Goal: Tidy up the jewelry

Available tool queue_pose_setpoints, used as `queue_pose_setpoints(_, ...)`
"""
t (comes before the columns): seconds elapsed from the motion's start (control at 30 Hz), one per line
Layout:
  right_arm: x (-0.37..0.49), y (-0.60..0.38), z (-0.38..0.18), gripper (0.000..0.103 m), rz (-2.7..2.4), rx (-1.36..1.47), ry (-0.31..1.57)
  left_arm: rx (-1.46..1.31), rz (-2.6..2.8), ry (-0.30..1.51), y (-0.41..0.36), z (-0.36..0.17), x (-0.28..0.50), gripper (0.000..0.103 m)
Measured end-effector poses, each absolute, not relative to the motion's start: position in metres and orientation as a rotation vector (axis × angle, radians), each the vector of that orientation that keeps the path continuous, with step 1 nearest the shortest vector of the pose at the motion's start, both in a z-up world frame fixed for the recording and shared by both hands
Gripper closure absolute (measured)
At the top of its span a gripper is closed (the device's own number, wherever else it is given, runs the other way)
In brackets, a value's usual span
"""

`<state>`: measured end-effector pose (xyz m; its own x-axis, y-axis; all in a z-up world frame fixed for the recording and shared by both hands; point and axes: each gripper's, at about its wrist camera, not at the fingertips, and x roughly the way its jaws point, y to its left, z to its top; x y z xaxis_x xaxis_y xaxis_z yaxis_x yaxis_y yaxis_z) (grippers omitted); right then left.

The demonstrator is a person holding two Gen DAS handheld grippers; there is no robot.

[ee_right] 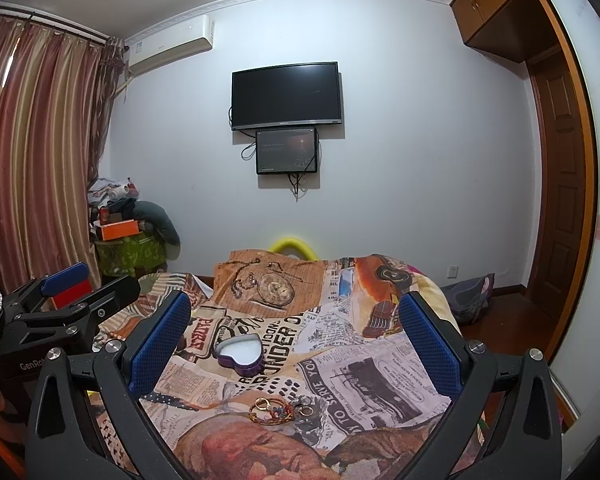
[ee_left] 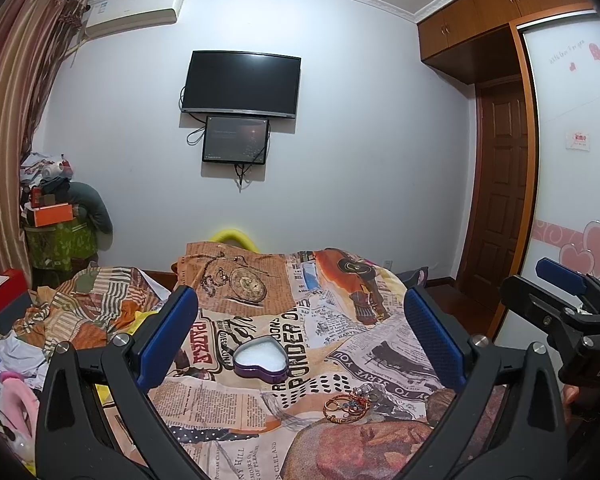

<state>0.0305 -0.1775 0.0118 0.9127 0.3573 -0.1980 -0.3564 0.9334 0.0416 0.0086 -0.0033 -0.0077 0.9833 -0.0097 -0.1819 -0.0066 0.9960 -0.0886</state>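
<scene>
An open purple heart-shaped box [ee_left: 261, 361] with a white lining sits on the printed bedspread [ee_left: 380, 344]; it also shows in the right wrist view [ee_right: 240, 353]. A small pile of jewelry [ee_left: 350, 404], gold rings and a beaded bracelet, lies nearer me; it also shows in the right wrist view [ee_right: 278, 408]. My left gripper [ee_left: 300, 340] is open and empty above the bed, the box between its fingers in view. My right gripper [ee_right: 294, 340] is open and empty, held beside the left one. Each gripper shows at the edge of the other's view.
Loose clothes and a red box [ee_left: 4, 296] lie at the bed's left. A pile of boxes and bags [ee_left: 56, 224] stands in the far left corner by the curtain. A wardrobe and door [ee_left: 500, 200] are on the right.
</scene>
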Motion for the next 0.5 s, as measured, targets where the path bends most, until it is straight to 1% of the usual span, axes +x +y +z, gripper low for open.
queue_pose_setpoints(0.5,0.0377,-0.176,0.0082,0.0,0.368,0.0,0.23,-0.092,-0.003,0.194,-0.0026,-0.0102,0.0132,0.0)
